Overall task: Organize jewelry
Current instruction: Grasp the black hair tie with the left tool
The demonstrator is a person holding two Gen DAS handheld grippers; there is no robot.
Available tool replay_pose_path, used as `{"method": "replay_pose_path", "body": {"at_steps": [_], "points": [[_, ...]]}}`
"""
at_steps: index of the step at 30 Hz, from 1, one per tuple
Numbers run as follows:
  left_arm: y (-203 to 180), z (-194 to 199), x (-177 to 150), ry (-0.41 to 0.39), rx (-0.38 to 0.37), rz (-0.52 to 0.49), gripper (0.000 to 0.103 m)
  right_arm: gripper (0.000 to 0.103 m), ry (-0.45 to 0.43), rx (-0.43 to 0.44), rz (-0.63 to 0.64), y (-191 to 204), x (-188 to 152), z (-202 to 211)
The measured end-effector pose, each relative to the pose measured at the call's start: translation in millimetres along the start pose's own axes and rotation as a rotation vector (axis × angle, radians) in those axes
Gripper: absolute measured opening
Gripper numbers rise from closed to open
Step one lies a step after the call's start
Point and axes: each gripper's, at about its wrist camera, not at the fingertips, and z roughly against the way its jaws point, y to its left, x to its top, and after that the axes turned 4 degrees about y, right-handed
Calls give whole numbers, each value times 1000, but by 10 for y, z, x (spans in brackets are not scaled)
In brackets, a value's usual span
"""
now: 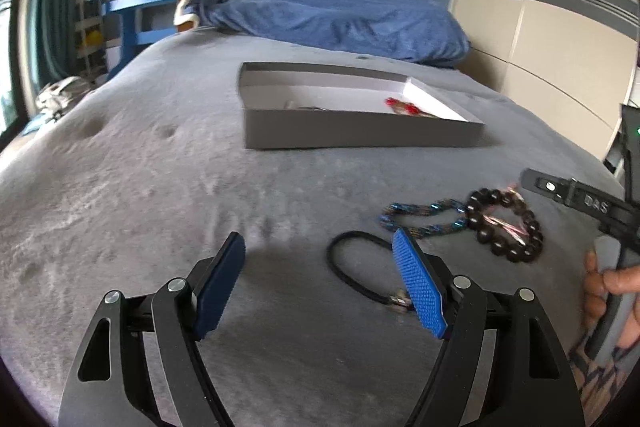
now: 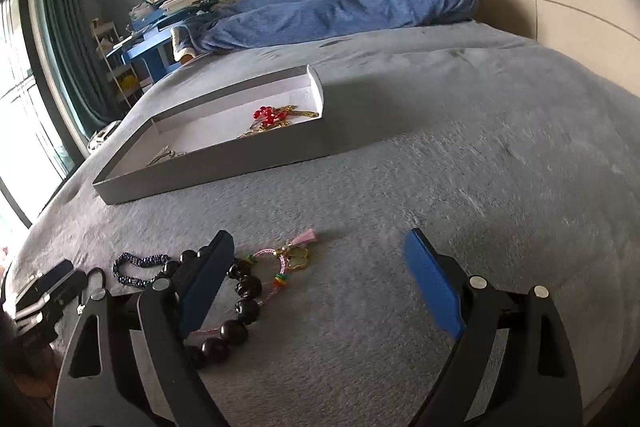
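i find my left gripper (image 1: pixel 319 279) spread wide over the grey bedspread (image 1: pixel 140 187), holding nothing; the black hair tie (image 1: pixel 352 267) lies beside its right pad. my right gripper (image 2: pixel 320 285) gapes wide and holds nothing, the dark bead bracelet (image 2: pixel 244 301) at its left pad. the grey box (image 2: pixel 208 163) beyond holds red-and-gold jewelry (image 2: pixel 272 117).

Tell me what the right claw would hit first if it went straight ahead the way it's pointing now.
Probably just the grey bedspread. The right claw is open, the pink tassel charm sits just left of its line, and the grey box lies farther off to the left.
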Motion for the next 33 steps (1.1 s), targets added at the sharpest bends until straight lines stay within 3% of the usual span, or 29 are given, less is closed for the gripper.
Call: {"method": "replay_pose_path", "body": {"at_steps": [4, 9, 17, 22, 30, 33], "points": [[-92, -42, -35, 18, -10, -37, 72, 86, 2, 4, -3, -11, 2, 1], [-98, -110, -68, 45, 21, -44, 40, 86, 18, 0, 1, -27, -2, -25], [-30, -137, -22, 54, 79, -61, 21, 83, 20, 44, 53, 98, -59, 28], [8, -150, -20, 59, 93, -50, 17, 73, 48, 69, 134, 283, -127, 12], [-14, -162, -45, 59, 100, -64, 17, 70, 46, 75, 128, 294, -148, 70], [-28, -166, -46, 59, 104, -69, 17, 57, 61, 81, 132, 299, -162, 68]]}}
